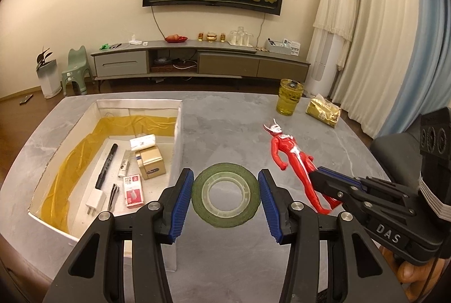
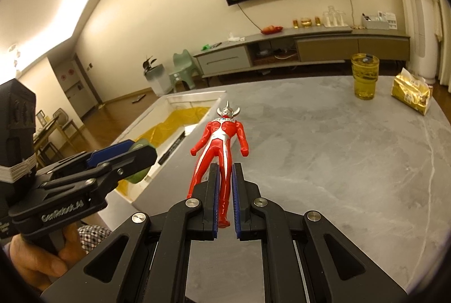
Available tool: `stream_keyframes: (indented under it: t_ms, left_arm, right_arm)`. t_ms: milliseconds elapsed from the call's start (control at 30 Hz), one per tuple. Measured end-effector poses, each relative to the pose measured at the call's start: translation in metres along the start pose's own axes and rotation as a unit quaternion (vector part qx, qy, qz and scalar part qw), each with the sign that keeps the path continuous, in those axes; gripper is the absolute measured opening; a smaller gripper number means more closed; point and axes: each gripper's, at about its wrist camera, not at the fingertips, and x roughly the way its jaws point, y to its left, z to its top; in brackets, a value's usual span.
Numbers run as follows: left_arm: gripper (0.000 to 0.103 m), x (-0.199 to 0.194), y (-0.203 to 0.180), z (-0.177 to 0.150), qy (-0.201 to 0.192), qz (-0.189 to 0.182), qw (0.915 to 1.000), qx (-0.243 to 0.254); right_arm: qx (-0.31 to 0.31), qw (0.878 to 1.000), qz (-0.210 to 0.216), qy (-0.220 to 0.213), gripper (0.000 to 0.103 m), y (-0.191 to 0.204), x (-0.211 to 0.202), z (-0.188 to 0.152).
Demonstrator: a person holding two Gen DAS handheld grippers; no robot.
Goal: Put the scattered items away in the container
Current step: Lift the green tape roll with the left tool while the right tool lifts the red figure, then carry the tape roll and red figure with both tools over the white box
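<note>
A green tape roll (image 1: 225, 221) sits between the blue pads of my left gripper (image 1: 225, 173), which is shut on it just right of the white box (image 1: 177, 134). In the right wrist view, the same roll (image 2: 136, 176) shows at the left gripper's tip (image 2: 141, 155) beside the box (image 2: 194, 98). A red toy figure (image 1: 290, 151) lies face up on the grey table. My right gripper (image 2: 226, 166) is shut on one leg of the figure (image 2: 222, 139), and in the left wrist view this gripper (image 1: 317, 176) reaches in from the right.
The box has a yellow lining and holds a black marker (image 1: 107, 162), a gold carton (image 1: 152, 165), a white charger (image 1: 94, 201) and several small packs. A yellow glass (image 1: 290, 101) and a gold packet (image 1: 324, 110) stand at the table's far right. A hand (image 2: 36, 260) holds the left gripper.
</note>
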Motion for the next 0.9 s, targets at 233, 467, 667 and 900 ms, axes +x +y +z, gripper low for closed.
stream_keyframes:
  t_ms: [233, 467, 667, 900]
  left_arm:
    - [0.049, -0.007, 0.024, -0.003, -0.005, 0.002, 0.9996, -0.026]
    - [0.049, -0.013, 0.055, -0.004, -0.013, 0.009, 0.9984, -0.055]
    - [0.049, -0.015, 0.090, -0.006, -0.017, 0.018, 0.9959, -0.087]
    - [0.049, -0.010, 0.126, -0.008, -0.018, 0.023, 0.9923, -0.120]
  right_arm:
    - [-0.011, 1.000, 0.002, -0.003, 0.008, 0.014, -0.002, -0.001]
    - [-0.020, 1.000, 0.004, -0.001, 0.008, 0.025, 0.002, 0.004]
    - [-0.032, 0.999, 0.006, 0.005, 0.008, 0.036, 0.009, 0.009]
    - [-0.050, 0.999, 0.011, 0.018, 0.008, 0.052, 0.025, 0.014]
